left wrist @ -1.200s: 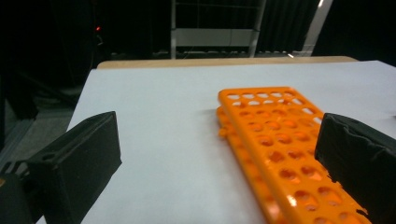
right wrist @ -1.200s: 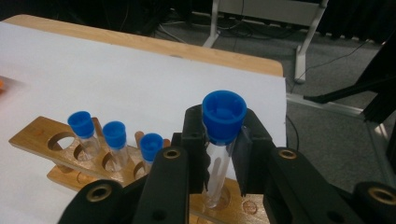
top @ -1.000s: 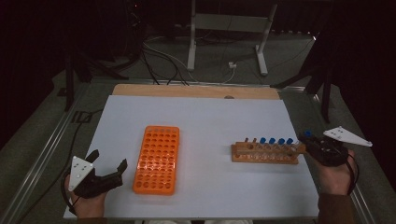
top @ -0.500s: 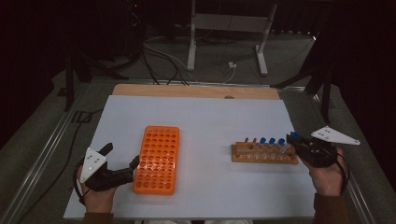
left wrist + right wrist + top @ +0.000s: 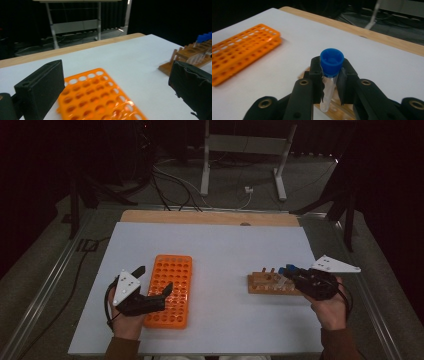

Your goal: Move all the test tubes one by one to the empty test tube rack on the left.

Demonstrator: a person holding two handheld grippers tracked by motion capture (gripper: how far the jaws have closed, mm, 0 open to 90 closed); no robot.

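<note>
Orange plastic is showing on the left of the white table (image 5: pixel 225 245): an orange tube rack (image 5: pixel 168 290) with its holes empty is lying flat there. The left hand-held gripper (image 5: pixel 152 280) is hovering at the rack's near left edge with its jaws spread wide, gripping nothing; in the left gripper view the rack (image 5: pixel 100 100) is sitting between the two black jaws. Well apart to the right, a wooden rack (image 5: pixel 272 284) is standing with blue-capped tubes in it. The right hand-held gripper (image 5: pixel 331 75) is clamping a clear tube with a blue cap (image 5: pixel 331 72) just under the cap, directly over the wooden rack.
</note>
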